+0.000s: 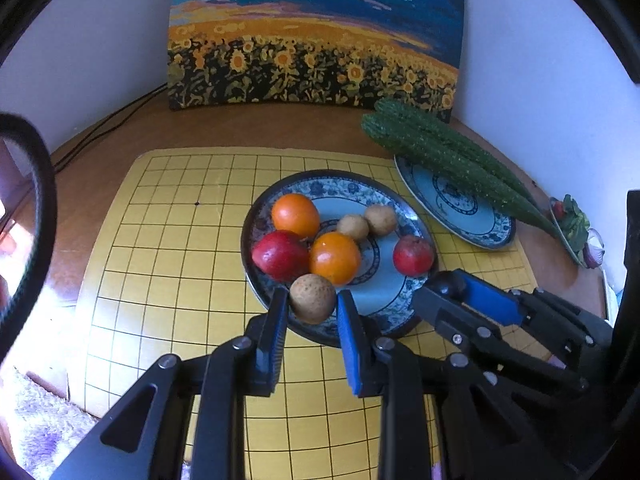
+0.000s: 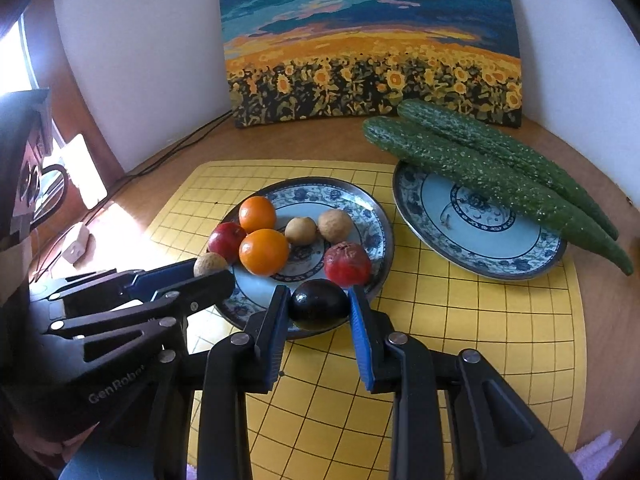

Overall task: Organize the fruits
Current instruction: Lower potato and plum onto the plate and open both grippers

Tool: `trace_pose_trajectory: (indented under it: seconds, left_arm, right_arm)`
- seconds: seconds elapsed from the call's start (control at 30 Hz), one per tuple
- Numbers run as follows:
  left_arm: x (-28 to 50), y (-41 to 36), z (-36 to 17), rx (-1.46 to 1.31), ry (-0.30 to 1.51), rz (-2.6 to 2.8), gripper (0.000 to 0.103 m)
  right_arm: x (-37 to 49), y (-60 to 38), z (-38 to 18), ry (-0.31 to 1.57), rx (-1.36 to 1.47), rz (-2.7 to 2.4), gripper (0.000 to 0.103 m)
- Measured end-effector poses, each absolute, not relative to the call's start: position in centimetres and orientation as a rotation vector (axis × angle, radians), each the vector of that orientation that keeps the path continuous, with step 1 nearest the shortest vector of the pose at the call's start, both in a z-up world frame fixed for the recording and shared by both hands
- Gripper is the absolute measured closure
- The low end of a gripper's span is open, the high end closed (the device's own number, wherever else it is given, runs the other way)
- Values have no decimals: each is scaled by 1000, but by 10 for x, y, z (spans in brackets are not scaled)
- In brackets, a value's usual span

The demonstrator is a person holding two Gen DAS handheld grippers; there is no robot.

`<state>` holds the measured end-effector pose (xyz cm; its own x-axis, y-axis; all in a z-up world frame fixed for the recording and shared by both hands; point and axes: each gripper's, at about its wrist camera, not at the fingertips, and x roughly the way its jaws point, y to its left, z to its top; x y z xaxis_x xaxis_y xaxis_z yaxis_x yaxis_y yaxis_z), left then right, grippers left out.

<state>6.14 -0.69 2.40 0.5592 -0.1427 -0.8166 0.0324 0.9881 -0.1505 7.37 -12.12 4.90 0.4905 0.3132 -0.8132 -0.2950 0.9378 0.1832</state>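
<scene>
Two grippers held fruit: the left gripper (image 1: pixel 313 307) clamped a round speckled brown longan (image 1: pixel 312 298), the right gripper (image 2: pixel 319 309) clamped a dark glossy plum (image 2: pixel 318 309), both above the blue-patterned porcelain plate's (image 2: pixel 360 204) near rim.

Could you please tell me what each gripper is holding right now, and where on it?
The left gripper grips a round speckled tan fruit across its sides; the right gripper grips a dark, nearly black round fruit across its middle.
</scene>
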Motion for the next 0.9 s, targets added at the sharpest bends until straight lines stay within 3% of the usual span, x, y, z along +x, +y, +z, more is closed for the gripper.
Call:
trace_pose_trajectory:
  seconds: [0.9]
  left_arm:
    - [74,-4,15,-102,978,-116,78]
  right_arm:
    - [89,-119,38,1009,44,395,72]
